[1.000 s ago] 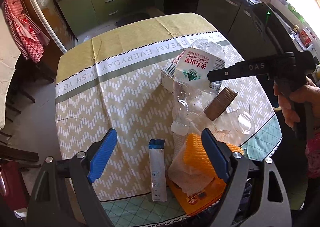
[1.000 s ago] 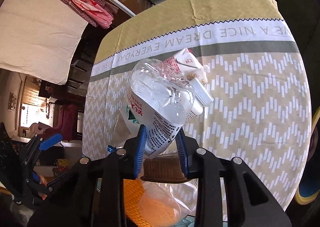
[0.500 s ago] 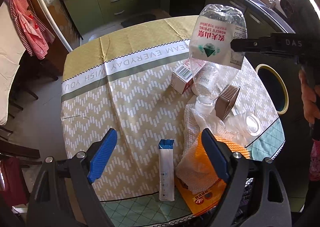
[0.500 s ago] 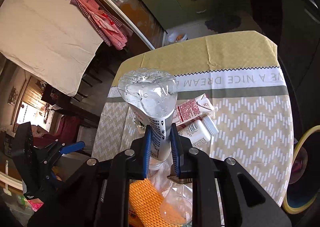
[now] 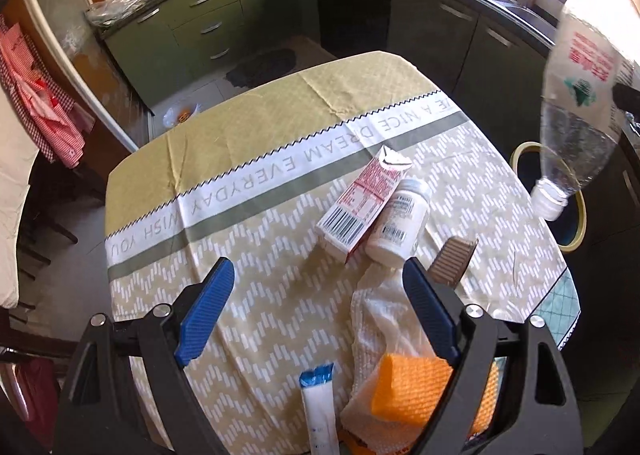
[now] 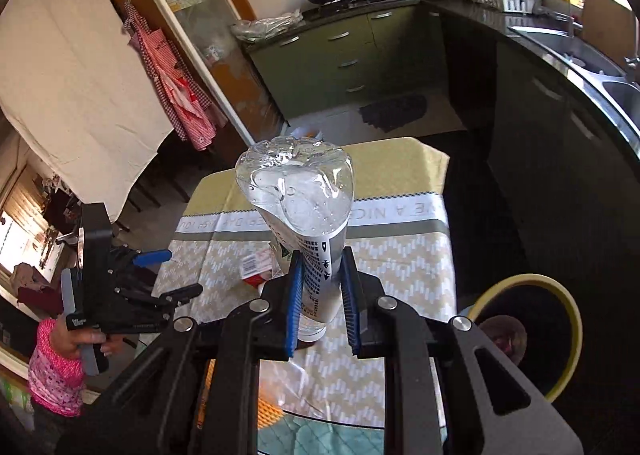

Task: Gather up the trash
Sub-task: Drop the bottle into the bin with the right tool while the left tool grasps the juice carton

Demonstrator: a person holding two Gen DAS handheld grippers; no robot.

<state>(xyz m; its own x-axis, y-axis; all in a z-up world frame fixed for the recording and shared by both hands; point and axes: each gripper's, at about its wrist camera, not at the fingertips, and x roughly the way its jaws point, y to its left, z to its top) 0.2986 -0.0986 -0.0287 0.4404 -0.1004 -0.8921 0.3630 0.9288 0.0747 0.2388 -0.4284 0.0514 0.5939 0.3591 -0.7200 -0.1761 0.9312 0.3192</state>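
Left gripper (image 5: 318, 309): jaws wide apart, nothing between the pads, hovering over the near part of the table (image 5: 248, 127). Below it, left to right: blue-tipped sachet (image 5: 318, 403), orange sponge (image 5: 404, 391) on white mesh wrap (image 5: 378, 319), brown ridged cap (image 5: 454, 261). Further in, red-and-white carton (image 5: 360, 205) touching white pill bottle (image 5: 398, 225). Right gripper (image 6: 322, 301): pads clamped on crushed clear water bottle (image 6: 298, 207), cap end down, held in the air beyond the table's right edge, above the yellow-rimmed bin (image 6: 560, 299).
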